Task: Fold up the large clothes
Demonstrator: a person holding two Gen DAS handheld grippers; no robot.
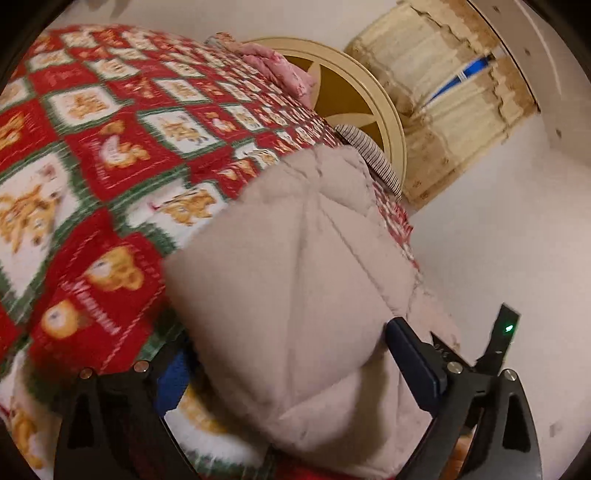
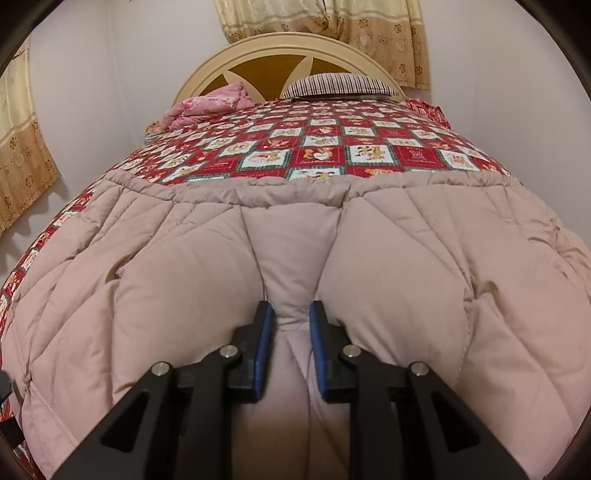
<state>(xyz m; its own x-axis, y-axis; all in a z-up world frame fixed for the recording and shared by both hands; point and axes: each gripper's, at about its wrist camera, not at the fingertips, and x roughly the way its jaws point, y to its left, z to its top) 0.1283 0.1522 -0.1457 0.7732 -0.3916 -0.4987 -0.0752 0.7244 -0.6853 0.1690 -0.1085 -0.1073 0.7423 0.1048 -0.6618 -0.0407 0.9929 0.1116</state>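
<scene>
A large beige quilted coat [image 2: 184,280] lies spread across the near part of the bed. My right gripper [image 2: 291,314] is shut on a pinched fold of the coat at its near middle. In the left wrist view the coat [image 1: 295,266] bulges between the wide-apart fingers [image 1: 413,350] of my left gripper [image 1: 291,354], which stands open around it. The left finger is mostly hidden behind the fabric. That view is tilted and blurred.
A red, green and white teddy-bear bedspread [image 2: 332,147] covers the bed. A pink folded blanket [image 2: 210,105] and a striped pillow [image 2: 340,86] lie by the cream headboard [image 2: 288,48]. Curtains [image 2: 369,29] hang behind. White walls flank the bed.
</scene>
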